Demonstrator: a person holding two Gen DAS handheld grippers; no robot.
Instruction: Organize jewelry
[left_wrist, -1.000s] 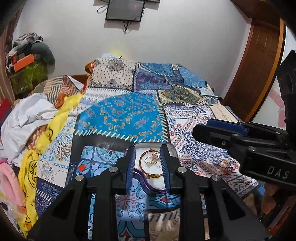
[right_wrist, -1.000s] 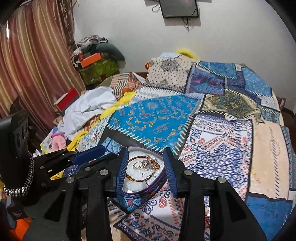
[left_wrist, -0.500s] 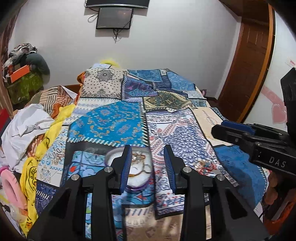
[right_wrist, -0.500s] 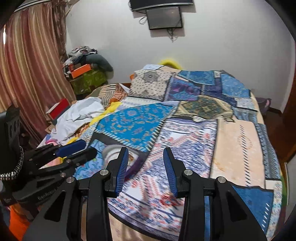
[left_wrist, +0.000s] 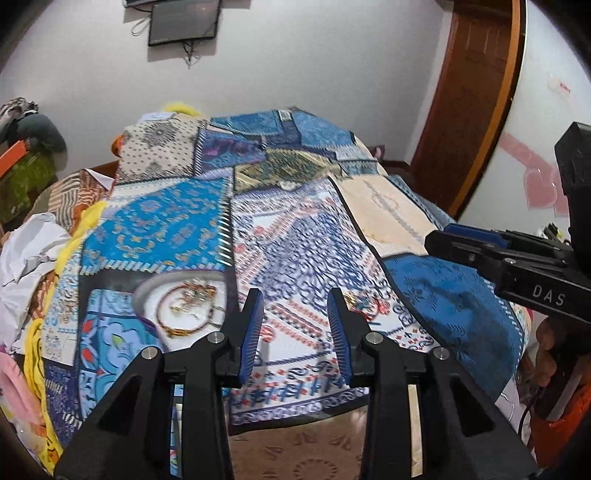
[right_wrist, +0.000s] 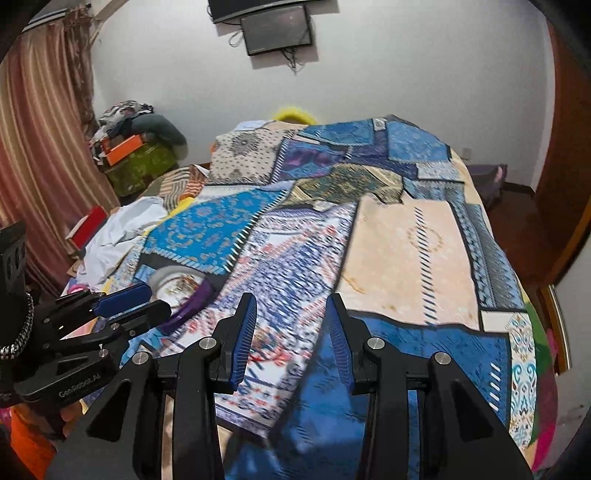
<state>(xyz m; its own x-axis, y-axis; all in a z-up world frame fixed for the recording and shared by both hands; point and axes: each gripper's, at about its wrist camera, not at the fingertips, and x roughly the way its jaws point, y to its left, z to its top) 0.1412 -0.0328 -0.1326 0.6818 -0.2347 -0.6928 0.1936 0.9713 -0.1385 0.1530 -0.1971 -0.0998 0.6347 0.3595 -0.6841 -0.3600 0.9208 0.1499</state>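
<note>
Just left of the open left hand-held gripper (left_wrist: 295, 325), jewelry dish (left_wrist: 147, 295).

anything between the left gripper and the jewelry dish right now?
Nothing visible. The left gripper is open and empty above the patchwork bedspread; the dish of jewelry sits just ahead to its left, uncovered. Only bare bedspread lies between. The right gripper hangs off on the far side.

Bare bedspread (left_wrist: 306, 258) ahead of both claws; jewelry dish (left_wrist: 177, 295) sits left
</note>
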